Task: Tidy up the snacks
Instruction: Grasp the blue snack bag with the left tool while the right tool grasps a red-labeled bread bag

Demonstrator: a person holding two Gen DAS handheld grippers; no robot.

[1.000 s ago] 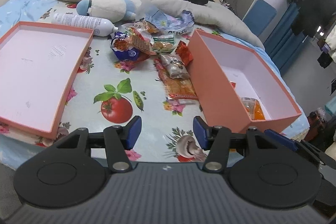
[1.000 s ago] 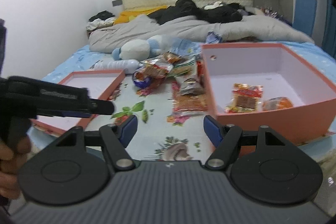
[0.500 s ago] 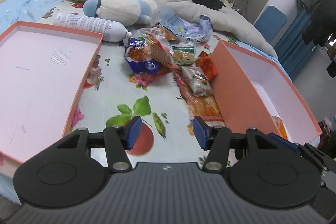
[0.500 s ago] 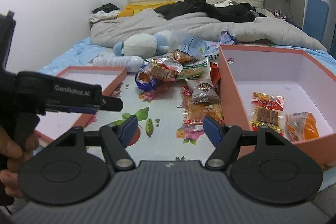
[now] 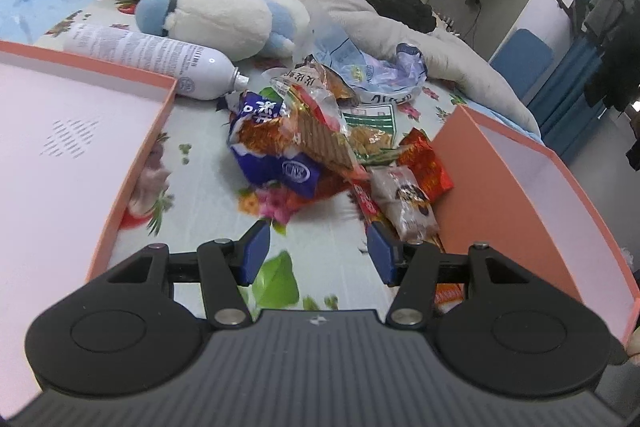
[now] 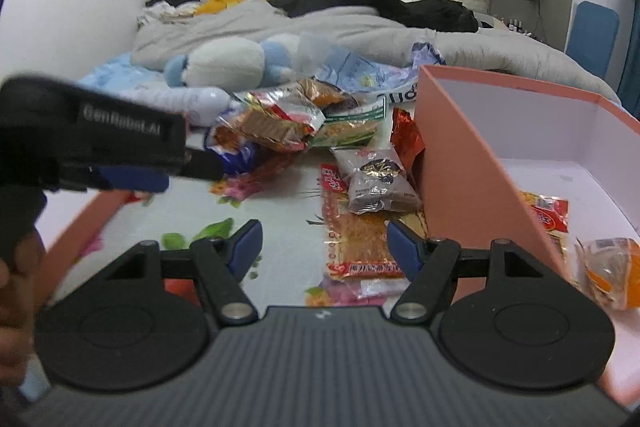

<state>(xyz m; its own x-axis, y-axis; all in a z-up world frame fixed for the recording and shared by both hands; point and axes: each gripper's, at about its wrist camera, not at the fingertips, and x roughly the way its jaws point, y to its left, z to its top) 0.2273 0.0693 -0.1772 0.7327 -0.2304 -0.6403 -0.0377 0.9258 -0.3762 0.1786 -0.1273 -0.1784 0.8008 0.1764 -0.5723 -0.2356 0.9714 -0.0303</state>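
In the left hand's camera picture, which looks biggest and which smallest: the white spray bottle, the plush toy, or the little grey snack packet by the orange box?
1. Plush toy, largest.
2. White spray bottle, long but slimmer.
3. Grey snack packet, smallest, though it lies nearest the camera.

Salmon-pink box (image 5: 520,187), floral-printed sheet (image 5: 208,195)

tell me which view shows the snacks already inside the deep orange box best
The right wrist view: it looks into the deep orange box and shows a red-and-yellow packet and an orange packet on its floor. The left wrist view shows only that box's near wall and inner sides; the contents are hidden.
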